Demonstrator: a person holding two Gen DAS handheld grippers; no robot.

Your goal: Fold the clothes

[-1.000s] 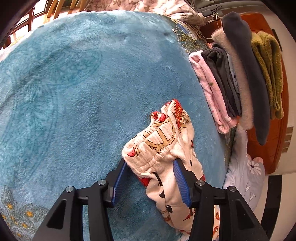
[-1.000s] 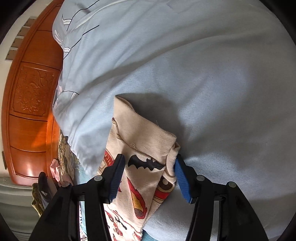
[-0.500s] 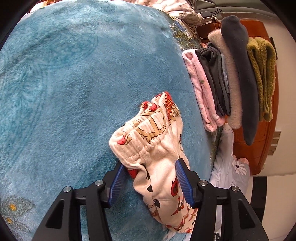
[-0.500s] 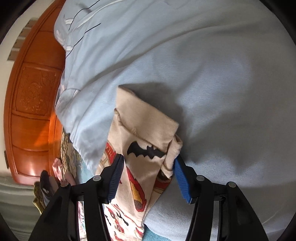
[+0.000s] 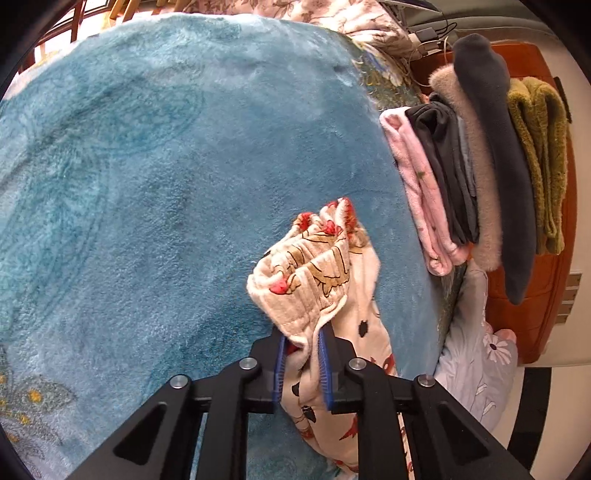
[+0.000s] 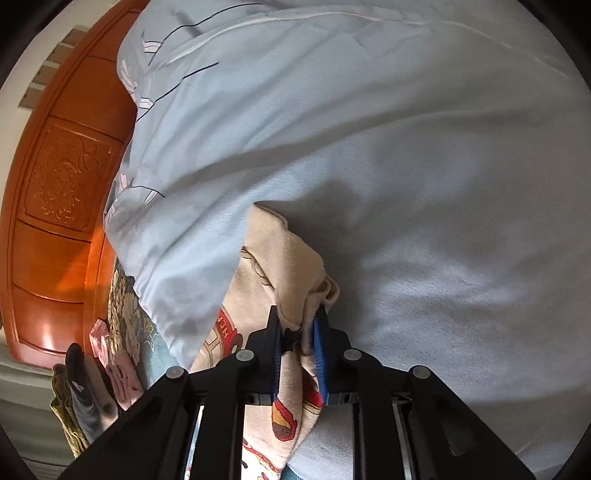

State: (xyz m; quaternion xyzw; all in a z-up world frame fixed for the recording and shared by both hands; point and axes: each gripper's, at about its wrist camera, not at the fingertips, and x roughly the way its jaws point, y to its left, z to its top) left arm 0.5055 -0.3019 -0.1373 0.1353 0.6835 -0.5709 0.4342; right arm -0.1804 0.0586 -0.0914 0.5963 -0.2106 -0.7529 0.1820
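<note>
Cream printed pants (image 5: pixel 314 280) with red cartoon figures lie on a teal fleece blanket (image 5: pixel 147 184). My left gripper (image 5: pixel 301 339) is shut on their gathered elastic waistband. In the right wrist view the other end of the same pants (image 6: pixel 280 258) lies on a pale blue quilt (image 6: pixel 424 166). My right gripper (image 6: pixel 297 328) is shut on a bunched fold of that end. The middle of the garment is hidden below both grippers.
A stack of folded clothes (image 5: pixel 480 166), pink, dark grey, beige and olive, sits at the blanket's right edge. An orange wooden bed frame (image 6: pixel 55 184) stands beyond the quilt. A floral pillow (image 5: pixel 314 14) lies at the far end.
Both grippers were open around the pants and have now closed on the fabric. The waistband is pinched into a bunch in the left one.
</note>
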